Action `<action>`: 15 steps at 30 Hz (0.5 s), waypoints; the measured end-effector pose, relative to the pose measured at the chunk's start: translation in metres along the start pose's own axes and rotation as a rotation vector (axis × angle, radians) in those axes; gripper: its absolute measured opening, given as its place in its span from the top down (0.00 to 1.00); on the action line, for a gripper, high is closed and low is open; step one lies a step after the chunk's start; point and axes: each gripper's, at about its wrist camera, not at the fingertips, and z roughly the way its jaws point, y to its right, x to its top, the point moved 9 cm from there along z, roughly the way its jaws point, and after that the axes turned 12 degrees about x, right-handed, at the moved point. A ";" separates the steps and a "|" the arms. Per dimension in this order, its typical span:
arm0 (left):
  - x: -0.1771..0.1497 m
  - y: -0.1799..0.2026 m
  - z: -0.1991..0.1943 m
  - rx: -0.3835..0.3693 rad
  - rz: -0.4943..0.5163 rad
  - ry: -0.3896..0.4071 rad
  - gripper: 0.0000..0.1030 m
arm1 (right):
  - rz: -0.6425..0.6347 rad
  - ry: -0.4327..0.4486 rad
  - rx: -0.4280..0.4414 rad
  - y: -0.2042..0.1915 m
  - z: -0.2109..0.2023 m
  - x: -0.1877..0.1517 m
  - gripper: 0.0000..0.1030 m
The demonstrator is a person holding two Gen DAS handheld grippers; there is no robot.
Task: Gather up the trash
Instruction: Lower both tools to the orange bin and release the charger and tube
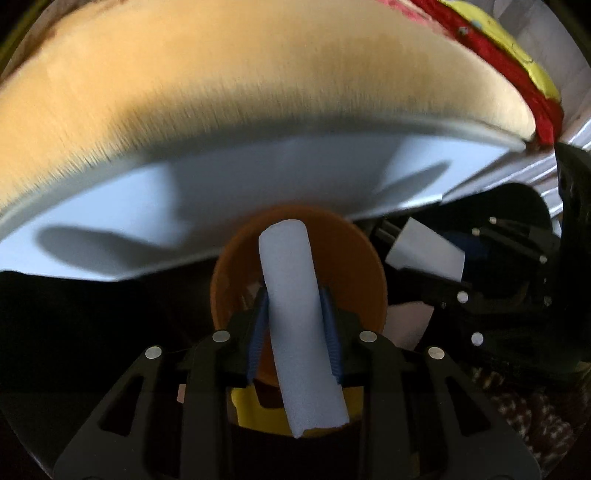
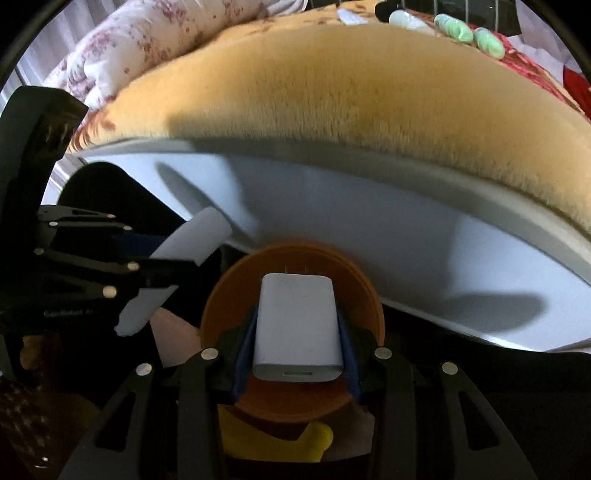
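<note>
My left gripper (image 1: pixel 295 314) is shut on a white foam tube (image 1: pixel 299 325) that stands up between its blue pads, right over an orange bowl-shaped bin (image 1: pixel 354 258). My right gripper (image 2: pixel 297 332) is shut on a white plug-in charger (image 2: pixel 297 325), held over the same orange bin (image 2: pixel 354 295). The left gripper with its tube (image 2: pixel 192 236) shows at the left of the right wrist view. The right gripper with the charger (image 1: pixel 424 251) shows at the right of the left wrist view.
A bed with a tan fuzzy blanket (image 2: pixel 332 92) and a white side panel (image 2: pixel 369 221) fills the background. A floral quilt (image 2: pixel 147 37) lies at the far left, small green items (image 2: pixel 469 33) at the far edge. A yellow object (image 2: pixel 273 446) sits below the bin.
</note>
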 end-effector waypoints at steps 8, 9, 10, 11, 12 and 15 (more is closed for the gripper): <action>-0.008 0.004 0.005 0.025 0.012 -0.054 0.39 | 0.030 0.041 -0.015 0.002 -0.011 0.001 0.33; -0.007 0.004 0.003 0.027 0.011 -0.047 0.39 | 0.036 0.049 -0.017 0.003 -0.013 0.001 0.33; -0.006 0.004 0.001 0.029 0.009 -0.038 0.39 | 0.038 0.054 -0.018 0.004 -0.015 0.002 0.33; -0.004 0.003 -0.001 0.033 0.007 -0.025 0.39 | 0.038 0.062 -0.022 0.005 -0.017 0.002 0.33; -0.001 0.000 -0.006 0.037 0.007 -0.006 0.39 | 0.038 0.073 -0.027 0.005 -0.020 0.003 0.33; 0.013 -0.001 -0.022 0.039 0.005 0.057 0.39 | 0.031 0.107 -0.034 0.009 -0.030 0.014 0.33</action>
